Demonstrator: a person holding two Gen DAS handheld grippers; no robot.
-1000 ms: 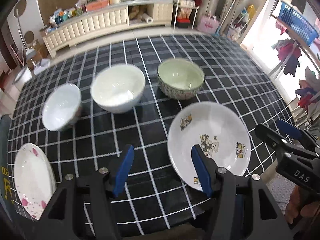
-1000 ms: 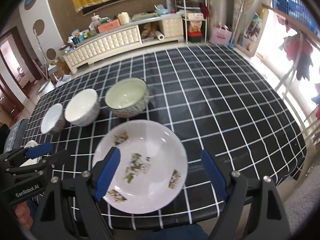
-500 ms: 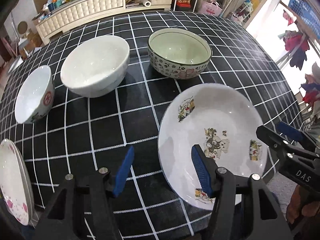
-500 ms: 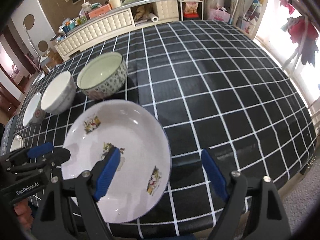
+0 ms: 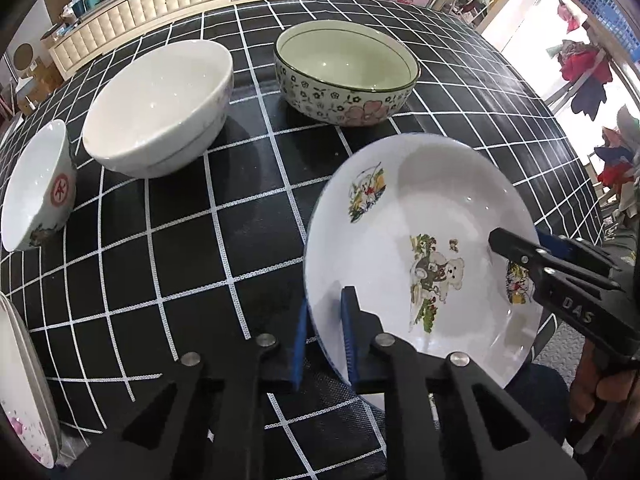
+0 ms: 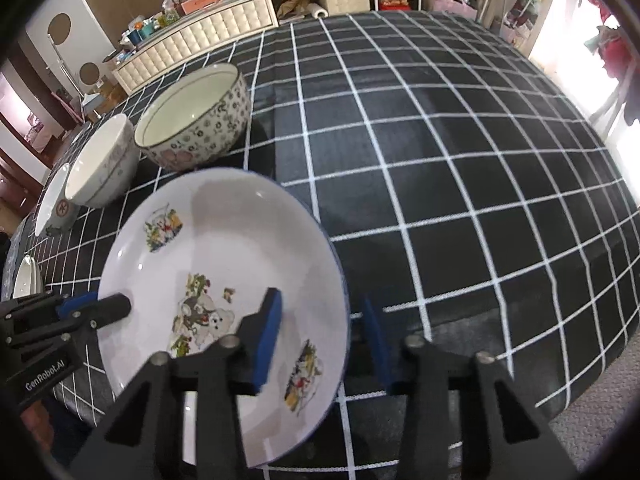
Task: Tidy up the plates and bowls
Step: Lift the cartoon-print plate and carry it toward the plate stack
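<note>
Counter [image 5: 248, 240] surface comes first: a black cloth with a white grid covers it, and its near edge is hidden under the gripper bodies in both views. On it, near that edge, sits the cartoon plate [image 5: 424, 216], wide and white with animal prints; the part of its rim closest to the cameras is covered by black gripper frames. Beyond it stand three bowls in a row: the floral bowl [image 5: 348, 92] with a greenish inside, the plain white bowl [image 5: 160, 104] beside it, and the small bowl [image 5: 36, 188] with a red round mark, which the right wrist view shows only as a sliver. At the far left a pink-flowered plate [image 5: 24, 392] is cut off by the lens edge, so its full shape cannot be made out.

The left gripper [image 5: 324, 332] has just been closing, and its blue pads are clamped on the left rim of the cartoon plate, one pad inside and one outside. The right gripper [image 6: 320, 332] has also just been closing; its jaws straddle the plate's right rim, but whether both pads press the rim cannot be told, since the outer pad sits behind the edge. A hand [image 5: 600, 396] on the right gripper's handle is partly visible.
</note>
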